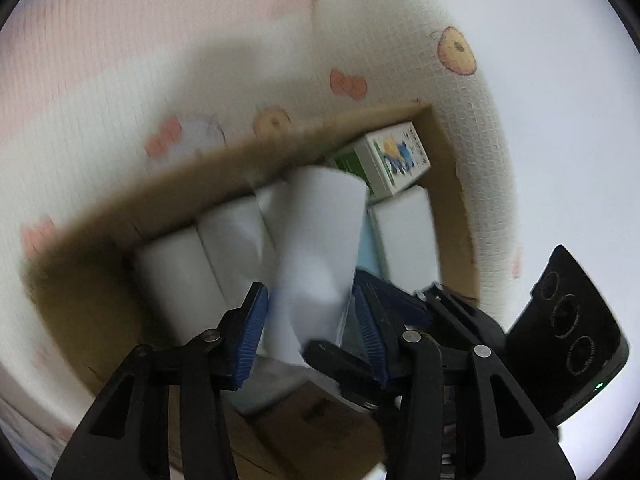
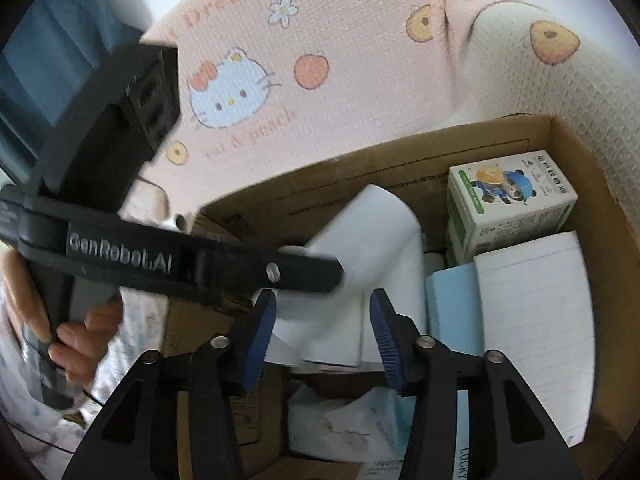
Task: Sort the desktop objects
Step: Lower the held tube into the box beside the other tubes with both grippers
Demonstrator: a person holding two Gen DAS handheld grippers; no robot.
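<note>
Now the white paper roll (image 1: 316, 248) stands gripped between the left tongs (image 1: 310, 332) inside the brown cardboard box (image 1: 452, 184); the right tongs (image 2: 322, 336) gape open just beside it.

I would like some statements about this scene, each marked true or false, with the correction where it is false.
1. A white roll stands between the pads of the left gripper. True.
2. The cardboard box is empty. False: it holds rolls, a small panda carton and a lined notebook.
3. The panda carton lies near a far corner of the box. True.
4. The right gripper is shut on the notebook. False: its jaws are open and the notebook lies to one side.
5. The cloth behind the box is plain grey. False: it is pink with a cartoon cat.
</note>
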